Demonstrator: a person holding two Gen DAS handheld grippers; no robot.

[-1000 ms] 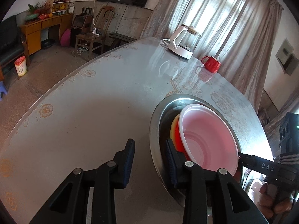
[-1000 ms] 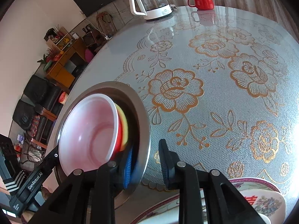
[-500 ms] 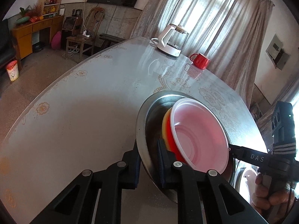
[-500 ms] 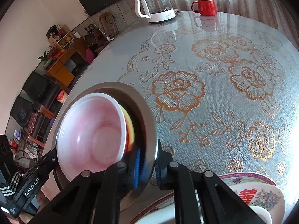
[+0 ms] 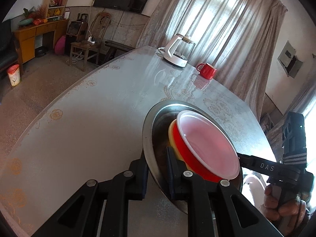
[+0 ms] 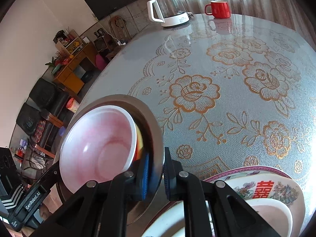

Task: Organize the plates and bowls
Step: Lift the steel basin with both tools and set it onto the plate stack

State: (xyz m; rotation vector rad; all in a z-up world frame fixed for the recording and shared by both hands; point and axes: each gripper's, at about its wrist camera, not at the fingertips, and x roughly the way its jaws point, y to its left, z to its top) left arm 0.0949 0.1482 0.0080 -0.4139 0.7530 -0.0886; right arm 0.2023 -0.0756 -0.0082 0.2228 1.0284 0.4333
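Observation:
A steel basin [image 5: 150, 124] holds a red bowl with a white rim [image 5: 209, 146] nested in a yellow bowl [image 5: 171, 136]. My left gripper [image 5: 157, 169] is shut on the basin's near rim. My right gripper [image 6: 156, 169] is shut on the opposite rim of the basin [image 6: 156, 130]; the red bowl [image 6: 98, 146] shows there too. The basin is held above the table. A floral plate [image 6: 276, 181] with a white bowl [image 6: 266, 213] on it lies below my right gripper.
A white electric kettle [image 5: 175, 53] and a red mug [image 5: 206, 71] stand at the table's far side, near the curtains. They also show in the right wrist view as the kettle [image 6: 167, 9] and mug [image 6: 218, 9]. The table edge [image 5: 59, 106] curves on the left.
Both grippers closed from open onto the basin's rim. The basin with its bowls has risen off the table.

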